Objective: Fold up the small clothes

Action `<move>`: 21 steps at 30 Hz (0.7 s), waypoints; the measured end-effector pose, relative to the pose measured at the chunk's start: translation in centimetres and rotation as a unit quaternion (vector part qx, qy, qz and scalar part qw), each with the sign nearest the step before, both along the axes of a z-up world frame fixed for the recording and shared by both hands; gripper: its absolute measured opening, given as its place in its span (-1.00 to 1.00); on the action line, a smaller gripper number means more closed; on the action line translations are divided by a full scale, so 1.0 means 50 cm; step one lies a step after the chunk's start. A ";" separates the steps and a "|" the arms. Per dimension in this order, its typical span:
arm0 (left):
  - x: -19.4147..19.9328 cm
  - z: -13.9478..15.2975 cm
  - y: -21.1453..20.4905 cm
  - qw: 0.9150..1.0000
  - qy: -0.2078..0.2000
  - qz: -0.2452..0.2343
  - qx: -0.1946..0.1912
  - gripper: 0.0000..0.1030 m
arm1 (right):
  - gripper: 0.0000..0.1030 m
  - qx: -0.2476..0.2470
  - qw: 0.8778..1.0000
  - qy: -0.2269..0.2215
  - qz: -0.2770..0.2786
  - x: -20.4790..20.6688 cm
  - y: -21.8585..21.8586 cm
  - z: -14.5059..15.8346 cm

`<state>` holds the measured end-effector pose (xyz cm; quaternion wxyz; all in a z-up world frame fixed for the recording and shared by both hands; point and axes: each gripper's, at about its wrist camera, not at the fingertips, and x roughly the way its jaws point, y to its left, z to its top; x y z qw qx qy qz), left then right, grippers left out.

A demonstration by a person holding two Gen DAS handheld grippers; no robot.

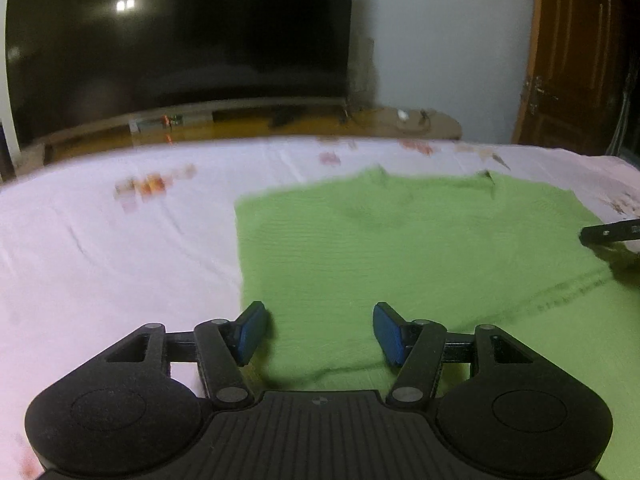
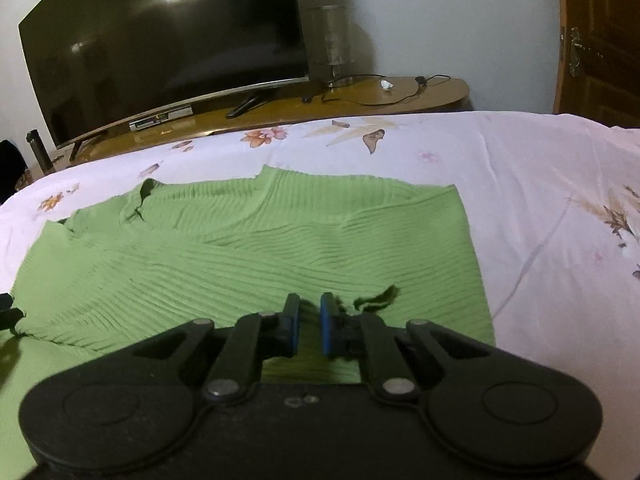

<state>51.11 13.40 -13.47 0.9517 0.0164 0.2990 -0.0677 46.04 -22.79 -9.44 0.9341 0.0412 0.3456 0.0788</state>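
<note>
A green ribbed garment [image 1: 400,248] lies spread flat on the bed, with a fold running across its near part [image 2: 260,248]. My left gripper [image 1: 320,316] hovers open over the garment's near left edge, its blue pads [image 1: 252,332] wide apart with nothing between them. My right gripper [image 2: 309,312] sits low over the garment's near right part. Its jaws stand a narrow gap apart, open, and the cloth lies under them rather than pinched. A small raised flap of cloth [image 2: 378,298] lies just right of its fingers. The right gripper's tip [image 1: 612,234] also shows at the left wrist view's right edge.
The bed has a white floral sheet [image 2: 520,200]. Beyond its far edge stands a low wooden cabinet [image 2: 400,96] with a large dark television [image 2: 160,48], a lamp [image 2: 332,40] and cables. A wooden door [image 2: 600,40] is at the right.
</note>
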 end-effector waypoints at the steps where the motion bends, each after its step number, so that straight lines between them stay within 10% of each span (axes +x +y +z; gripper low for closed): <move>1: 0.011 0.009 0.002 1.000 -0.006 -0.001 0.001 0.16 | -0.52 0.000 1.000 -0.008 0.001 -0.002 0.001 0.008; 21: 0.121 -0.013 -0.044 0.999 0.026 -0.003 0.044 0.16 | -0.50 -0.029 1.000 -0.001 0.000 0.044 0.003 -0.008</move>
